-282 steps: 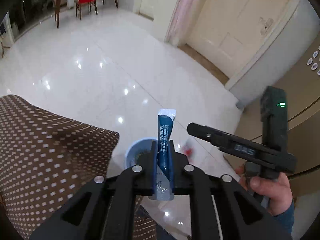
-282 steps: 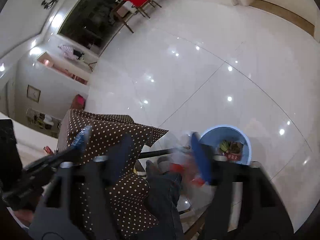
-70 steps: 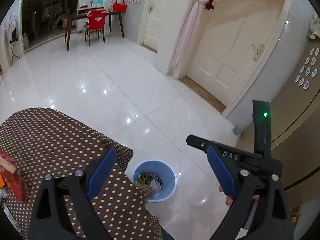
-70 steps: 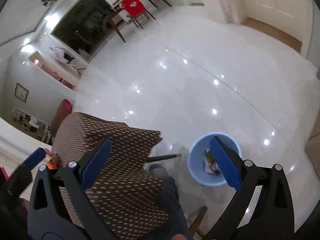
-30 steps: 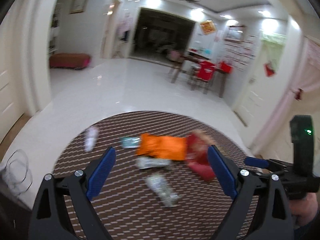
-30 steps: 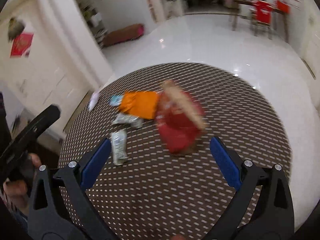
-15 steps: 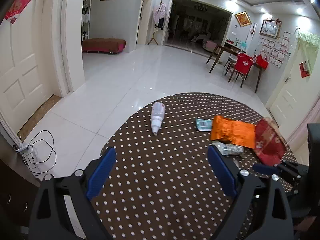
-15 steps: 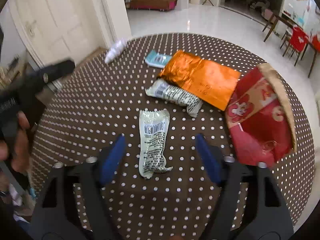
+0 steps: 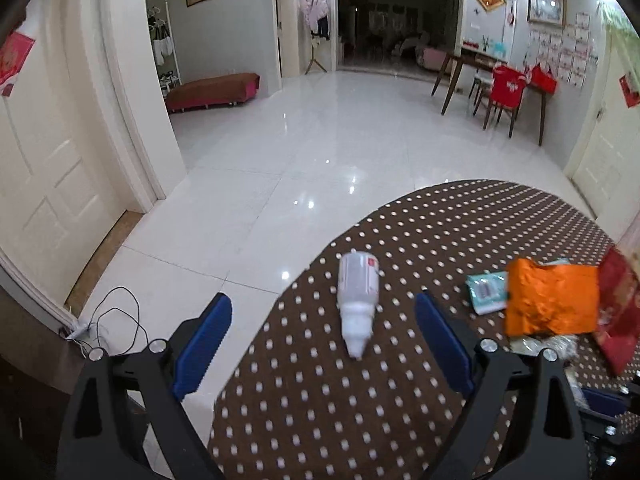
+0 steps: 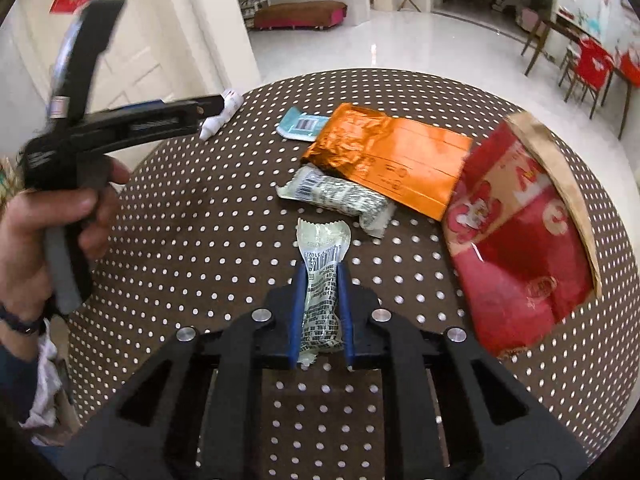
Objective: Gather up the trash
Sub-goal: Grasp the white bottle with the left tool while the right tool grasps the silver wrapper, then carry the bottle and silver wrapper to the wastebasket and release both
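Note:
Trash lies on a round table with a brown dotted cloth (image 10: 200,220). My right gripper (image 10: 321,271) points down at the table, its jaws closing, and the blue pads press both sides of a pale green wrapper (image 10: 324,240). Beyond it lie a printed silver wrapper (image 10: 340,196), an orange foil bag (image 10: 392,160), a red paper bag (image 10: 520,248) and a teal packet (image 10: 302,124). My left gripper (image 9: 322,306) stands open near the table's edge, with a white bottle (image 9: 357,292) lying on its side just ahead, between the line of its fingers.
A hand (image 10: 48,216) holds the left gripper's handle at the left of the right wrist view. White tiled floor (image 9: 320,160) surrounds the table. A white door (image 9: 48,168) and a loose cable (image 9: 112,320) are at left; chairs (image 9: 504,96) stand far off.
The right jaws have come together on the pale green wrapper. The left gripper has dropped and moved in toward the white bottle, which now sits larger and nearer between its open fingers.

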The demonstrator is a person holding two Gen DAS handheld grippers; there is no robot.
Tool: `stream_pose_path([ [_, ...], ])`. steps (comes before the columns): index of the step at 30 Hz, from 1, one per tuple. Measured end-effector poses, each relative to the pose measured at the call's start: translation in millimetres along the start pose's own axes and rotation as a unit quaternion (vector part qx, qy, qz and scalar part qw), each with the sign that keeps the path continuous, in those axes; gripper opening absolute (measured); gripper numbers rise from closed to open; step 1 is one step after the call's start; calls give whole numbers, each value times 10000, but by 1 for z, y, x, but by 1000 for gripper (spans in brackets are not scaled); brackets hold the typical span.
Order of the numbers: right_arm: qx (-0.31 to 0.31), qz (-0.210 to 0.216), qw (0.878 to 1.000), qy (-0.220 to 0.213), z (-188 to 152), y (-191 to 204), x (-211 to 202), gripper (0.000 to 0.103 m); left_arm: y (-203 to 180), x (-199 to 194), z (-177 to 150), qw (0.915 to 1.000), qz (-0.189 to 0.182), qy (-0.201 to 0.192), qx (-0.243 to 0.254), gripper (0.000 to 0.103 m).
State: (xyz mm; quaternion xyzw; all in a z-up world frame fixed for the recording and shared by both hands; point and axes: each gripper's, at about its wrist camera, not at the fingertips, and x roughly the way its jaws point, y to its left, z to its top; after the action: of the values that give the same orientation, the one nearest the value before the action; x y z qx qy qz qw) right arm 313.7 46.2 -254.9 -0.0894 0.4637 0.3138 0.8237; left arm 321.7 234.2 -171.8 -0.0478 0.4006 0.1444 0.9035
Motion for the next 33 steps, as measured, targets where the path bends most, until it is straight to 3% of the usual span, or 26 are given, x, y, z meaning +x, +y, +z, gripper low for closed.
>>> stream_pose_path([
  [1, 58, 14, 10000, -26, -1, -3, -2, 16, 0, 3, 3, 10000, -21, 39, 18, 89],
  [3, 191, 52, 9998, -76, -4, -10, -8, 16, -1, 12, 7, 9997, -144, 157, 73, 64],
  [4, 278, 96, 9995, -107, -5, -14, -12, 16, -3, 17, 8, 9993, -229, 261, 99, 57],
  [6, 352, 84, 9992, -153, -8, -19, -16, 16, -5, 25, 6, 9984, -378, 417, 112, 24],
  [12, 661, 282, 9968, -353, -22, -35, -40, 16, -11, 12, -6, 9970, -692, 324, 85, 23],
  [25, 1269, 296, 9870, -935, -54, -78, -102, 16, -55, -76, -20, 9887, -1487, -117, 113, 23],
  [33, 1607, 74, 9765, -1431, -73, -107, -153, 16, -108, -122, -21, 9745, -2168, -346, 453, 23],
])
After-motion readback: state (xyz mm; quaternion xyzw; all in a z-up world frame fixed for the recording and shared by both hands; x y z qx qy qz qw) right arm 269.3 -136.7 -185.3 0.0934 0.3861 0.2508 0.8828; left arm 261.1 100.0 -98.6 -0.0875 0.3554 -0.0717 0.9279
